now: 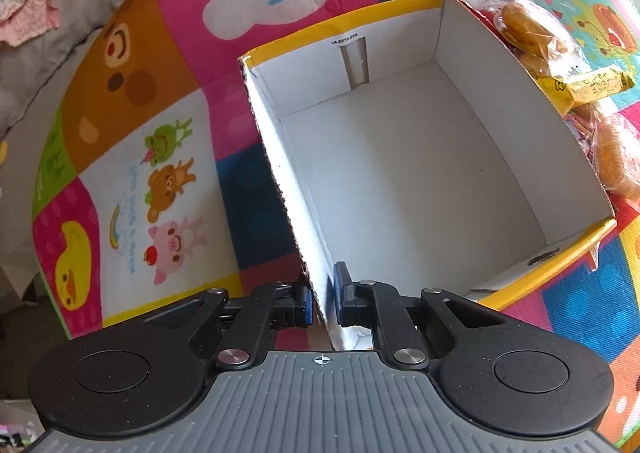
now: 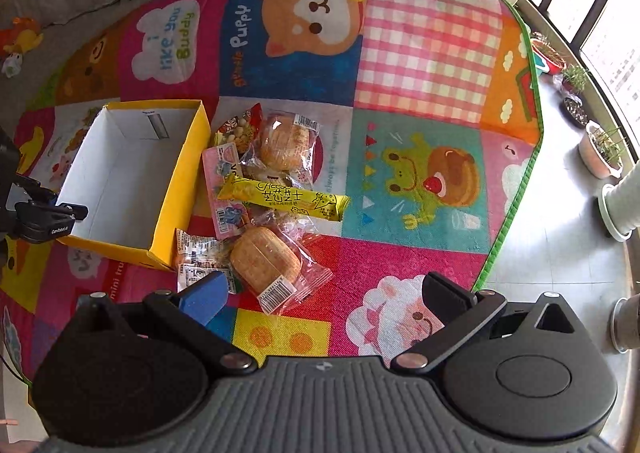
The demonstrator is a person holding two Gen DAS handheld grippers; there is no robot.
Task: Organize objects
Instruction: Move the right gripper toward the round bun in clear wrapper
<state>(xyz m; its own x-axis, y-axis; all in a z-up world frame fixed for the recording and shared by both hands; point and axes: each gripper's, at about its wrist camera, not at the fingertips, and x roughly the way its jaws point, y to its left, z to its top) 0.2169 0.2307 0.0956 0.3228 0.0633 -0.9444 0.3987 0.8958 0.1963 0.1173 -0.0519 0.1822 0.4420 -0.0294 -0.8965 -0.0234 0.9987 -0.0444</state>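
Left wrist view: nearest the camera, the left gripper (image 1: 323, 303) has its jaws pinched on the near side wall of the yellow box (image 1: 280, 173), one blue pad outside the wall and one inside. The box is open at the top, white inside, with nothing on its floor. It sits on a colourful play mat (image 1: 132, 157) printed with cartoon animals. Just beyond the box's far wall lie wrapped snacks, among them a yellow snack bar (image 1: 592, 87) and a clear pack of round cakes (image 1: 528, 29).

Right wrist view: nearest the camera, the right gripper (image 2: 326, 301) hangs above the mat with its jaws spread wide and nothing between them. Just ahead of its left finger lies a wrapped cake (image 2: 266, 263) in clear film with a barcode label, beside a small white sachet (image 2: 196, 247). Farther on are the yellow snack bar, lying across a pink packet (image 2: 218, 189), and a second wrapped cake (image 2: 286, 145). The pile lies just beside the yellow box, which stands to its left; the left gripper shows at the box's near left edge. Potted plants (image 2: 600, 151) stand on the tiled floor beyond the mat's green border.
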